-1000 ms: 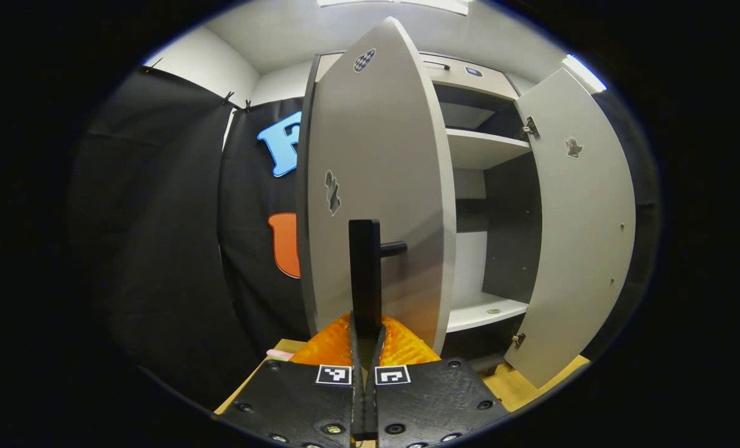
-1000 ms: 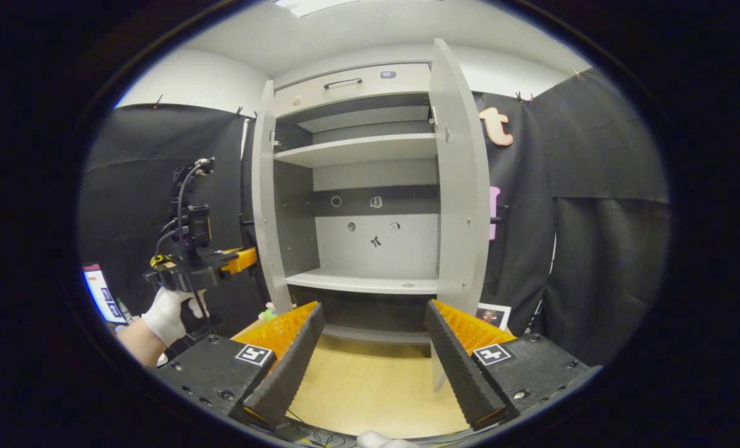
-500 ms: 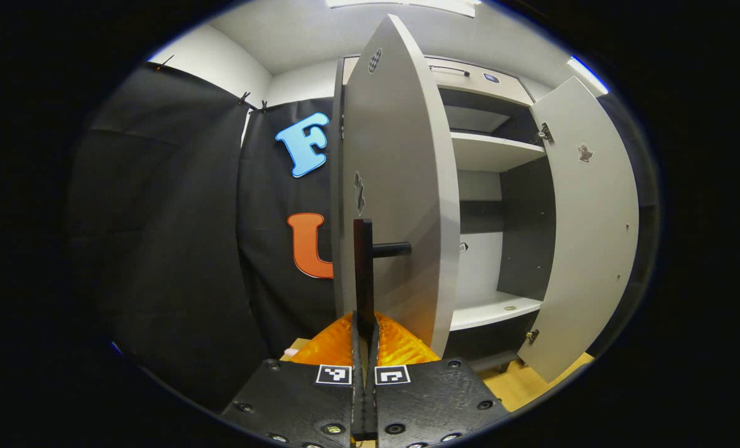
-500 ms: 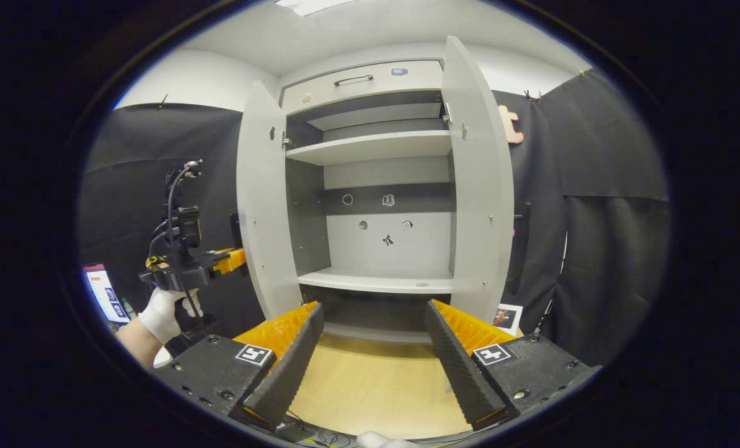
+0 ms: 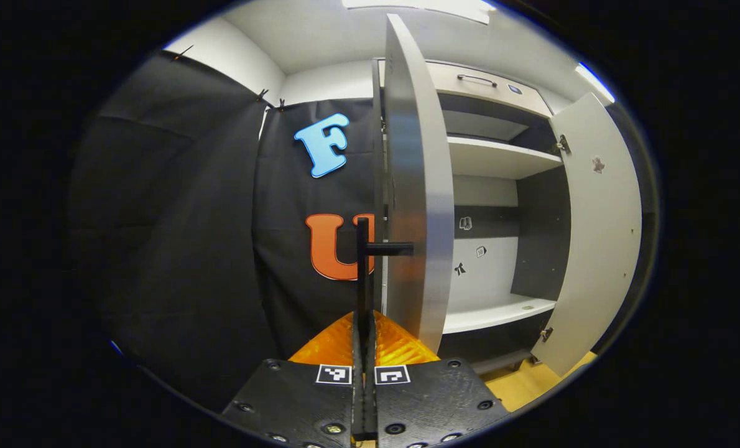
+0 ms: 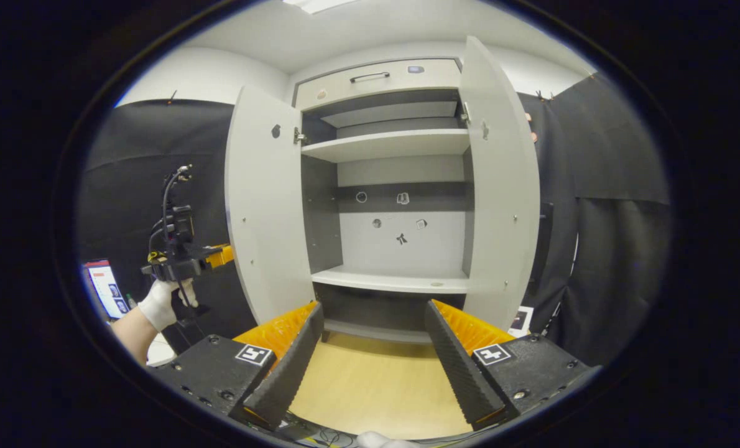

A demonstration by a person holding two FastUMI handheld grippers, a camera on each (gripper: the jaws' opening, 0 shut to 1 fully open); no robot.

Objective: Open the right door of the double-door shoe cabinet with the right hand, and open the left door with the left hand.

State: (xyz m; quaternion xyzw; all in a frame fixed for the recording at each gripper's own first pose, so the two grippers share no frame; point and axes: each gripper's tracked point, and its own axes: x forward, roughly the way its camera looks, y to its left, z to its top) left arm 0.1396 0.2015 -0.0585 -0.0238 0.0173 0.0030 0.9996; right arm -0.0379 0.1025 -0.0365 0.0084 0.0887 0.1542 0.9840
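The grey shoe cabinet [image 6: 395, 140] stands with both doors swung out. In the left gripper view the left door [image 5: 416, 186] is seen nearly edge-on, and my left gripper [image 5: 364, 326] is shut on its black vertical handle [image 5: 362, 267]. The right door [image 5: 597, 236] hangs wide open at the far right. In the right gripper view my right gripper [image 6: 374, 308] is open, holds nothing, and faces the cabinet's lower shelf [image 6: 395, 280] from a distance. The left door [image 6: 264, 205] and right door [image 6: 500, 186] flank the opening. A gloved hand [image 6: 158, 305] holds the left gripper [image 6: 221, 255] behind the left door.
A drawer with a dark handle [image 6: 370, 76] tops the cabinet. Small stickers dot the back panel [image 6: 401, 236]. Pale wooden floor [image 6: 370, 386] lies before the cabinet. A lit screen [image 6: 101, 289] stands at the left, and a small picture [image 6: 519, 320] leans at the lower right.
The left door has swung further open with the left gripper on its handle, turning edge-on in the left gripper view. The right gripper stays open while its view has shifted slightly.
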